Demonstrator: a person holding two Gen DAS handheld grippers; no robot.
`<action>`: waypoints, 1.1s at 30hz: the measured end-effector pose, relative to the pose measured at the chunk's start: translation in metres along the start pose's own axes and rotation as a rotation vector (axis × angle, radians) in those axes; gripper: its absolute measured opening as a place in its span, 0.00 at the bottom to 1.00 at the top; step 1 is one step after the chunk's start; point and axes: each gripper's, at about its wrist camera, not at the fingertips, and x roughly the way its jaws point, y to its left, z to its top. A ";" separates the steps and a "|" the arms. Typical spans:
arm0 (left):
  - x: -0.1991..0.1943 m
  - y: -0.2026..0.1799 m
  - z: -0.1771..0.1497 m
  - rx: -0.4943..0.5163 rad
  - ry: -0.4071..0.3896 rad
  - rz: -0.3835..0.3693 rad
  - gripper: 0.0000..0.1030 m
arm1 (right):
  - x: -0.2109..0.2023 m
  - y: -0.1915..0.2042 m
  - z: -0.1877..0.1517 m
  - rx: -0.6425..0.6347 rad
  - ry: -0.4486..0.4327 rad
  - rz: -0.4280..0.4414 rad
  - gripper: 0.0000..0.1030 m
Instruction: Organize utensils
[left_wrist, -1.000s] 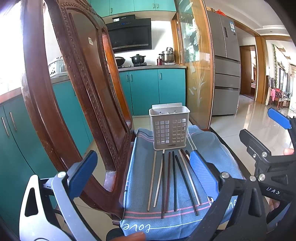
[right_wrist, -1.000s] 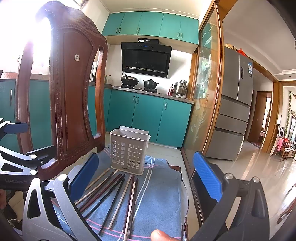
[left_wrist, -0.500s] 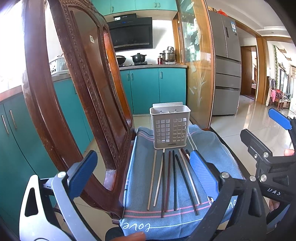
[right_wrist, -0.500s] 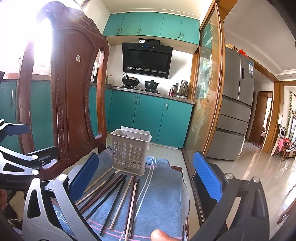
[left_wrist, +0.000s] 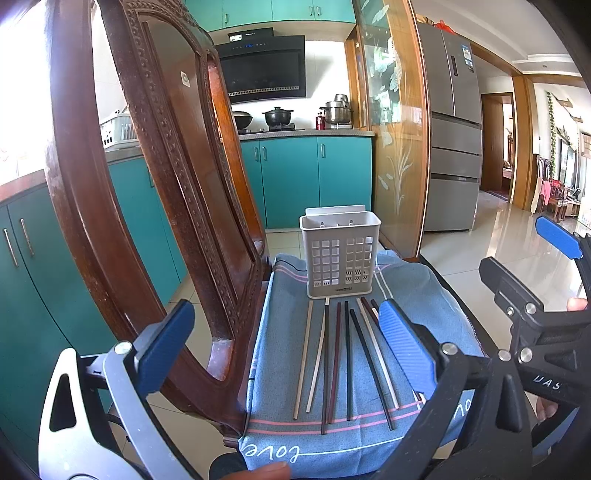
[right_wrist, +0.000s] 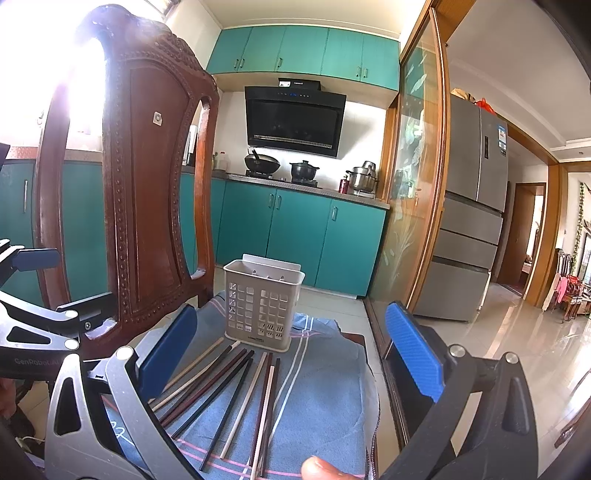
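Several chopsticks (left_wrist: 340, 358), pale, dark red and black, lie side by side on a blue cloth (left_wrist: 280, 373) on a chair seat. A grey slotted utensil holder (left_wrist: 340, 254) stands upright at their far ends. In the right wrist view the chopsticks (right_wrist: 236, 391) fan out in front of the holder (right_wrist: 262, 304). My left gripper (left_wrist: 284, 354) is open and empty, held above and short of the chopsticks. My right gripper (right_wrist: 291, 354) is open and empty, also short of them; it shows at the right of the left wrist view (left_wrist: 535, 306).
The carved wooden chair back (left_wrist: 155, 184) rises close on the left of the cloth. A glass sliding door (left_wrist: 399, 147) and tiled floor lie to the right. Teal kitchen cabinets (right_wrist: 303, 243) with pots stand behind.
Both grippers have drifted slightly; the views shifted a little downward and closer to the chair. Nothing was taken hold of; chopsticks and holder have not moved.
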 end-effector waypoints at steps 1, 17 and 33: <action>0.000 0.000 0.000 0.000 0.000 0.000 0.96 | 0.000 0.000 0.000 -0.001 0.000 0.000 0.97; 0.001 0.001 0.002 -0.008 0.002 0.001 0.96 | 0.002 0.001 0.001 -0.002 -0.005 0.004 0.97; 0.001 0.001 0.002 -0.006 0.003 0.001 0.96 | 0.002 0.001 0.001 -0.002 -0.006 0.004 0.97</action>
